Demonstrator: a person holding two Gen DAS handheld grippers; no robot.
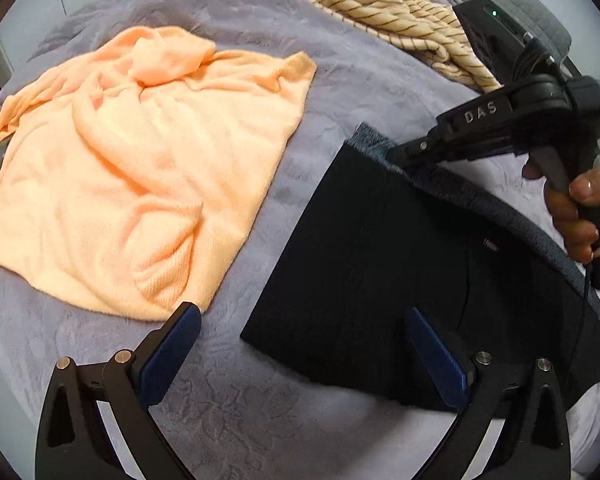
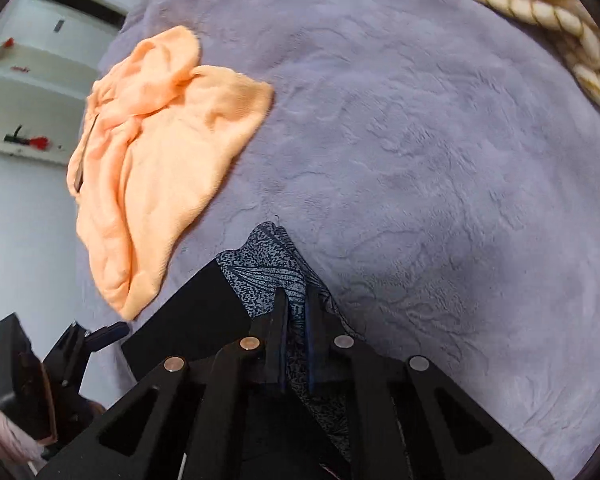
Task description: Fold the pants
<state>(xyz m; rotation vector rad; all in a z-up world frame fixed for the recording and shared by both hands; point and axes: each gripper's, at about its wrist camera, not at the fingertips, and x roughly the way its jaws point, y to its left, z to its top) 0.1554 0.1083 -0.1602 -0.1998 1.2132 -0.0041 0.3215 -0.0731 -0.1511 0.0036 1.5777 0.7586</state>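
On the left of the bed (image 1: pixel 340 80), whose cover is a plush lavender-grey with an embossed pattern, an orange garment (image 1: pixel 140 168) lies crumpled, soft and ribbed. The left gripper (image 1: pixel 304 356) hovers with its fingers spread wide and nothing between the blue textured pads, just over the near-left corner of the pants (image 1: pixel 380 260). The pants lie flat toward the right as a dark, smooth, roughly rectangular slab, apparently already doubled. Along their far edge a blue-grey speckled lining is turned up, and the right gripper (image 2: pixel 296 312) has its fingers pinched together on that corner. A fold looks to be under way: next, the left gripper probably needs to take the near corner so both corners can be carried across evenly. At far right, a striped beige cloth (image 1: pixel 388 8) is bunched up, well apart.
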